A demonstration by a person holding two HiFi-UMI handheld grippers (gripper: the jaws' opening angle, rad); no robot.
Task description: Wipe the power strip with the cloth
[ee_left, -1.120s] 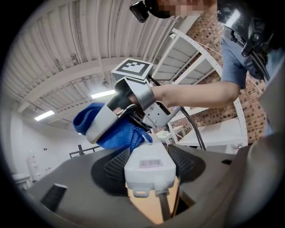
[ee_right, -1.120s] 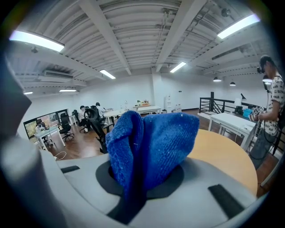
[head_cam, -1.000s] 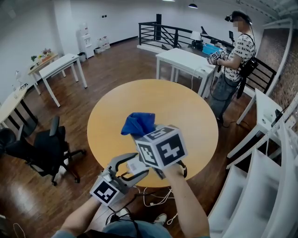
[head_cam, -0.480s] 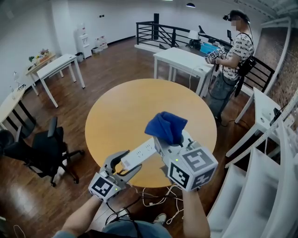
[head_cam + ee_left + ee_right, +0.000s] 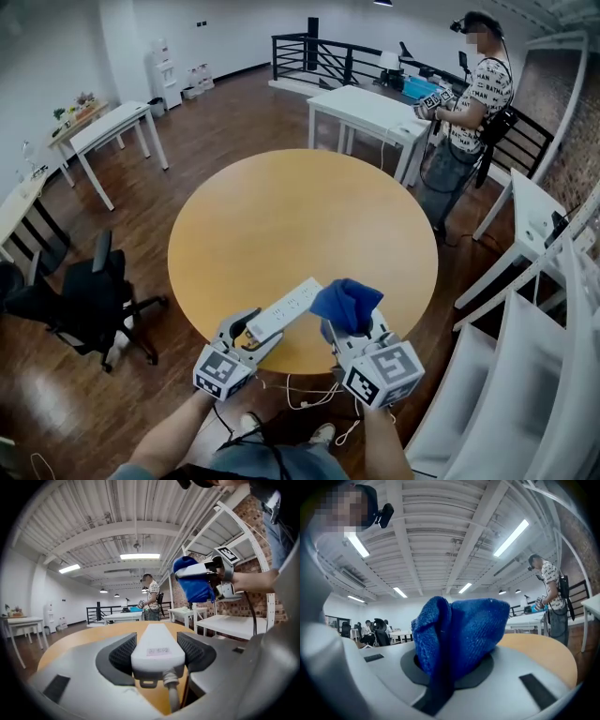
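A white power strip lies slantwise near the front edge of the round wooden table. My left gripper is shut on its near, cable end; in the left gripper view the strip sits pressed between both dark pads. My right gripper is shut on a bunched blue cloth, held just right of the strip's far end and above the table. The cloth fills the right gripper view between the jaws. Cloth and right gripper show upper right in the left gripper view, apart from the strip.
The strip's cable hangs below the table's front edge. A person stands by a white table at the back right. A black office chair is at the left, white shelving at the right.
My right gripper has swung the cloth rightward and drawn it back toward the table's front edge, ending beside the strip. The left gripper has kept its hold on the strip, barely moving.
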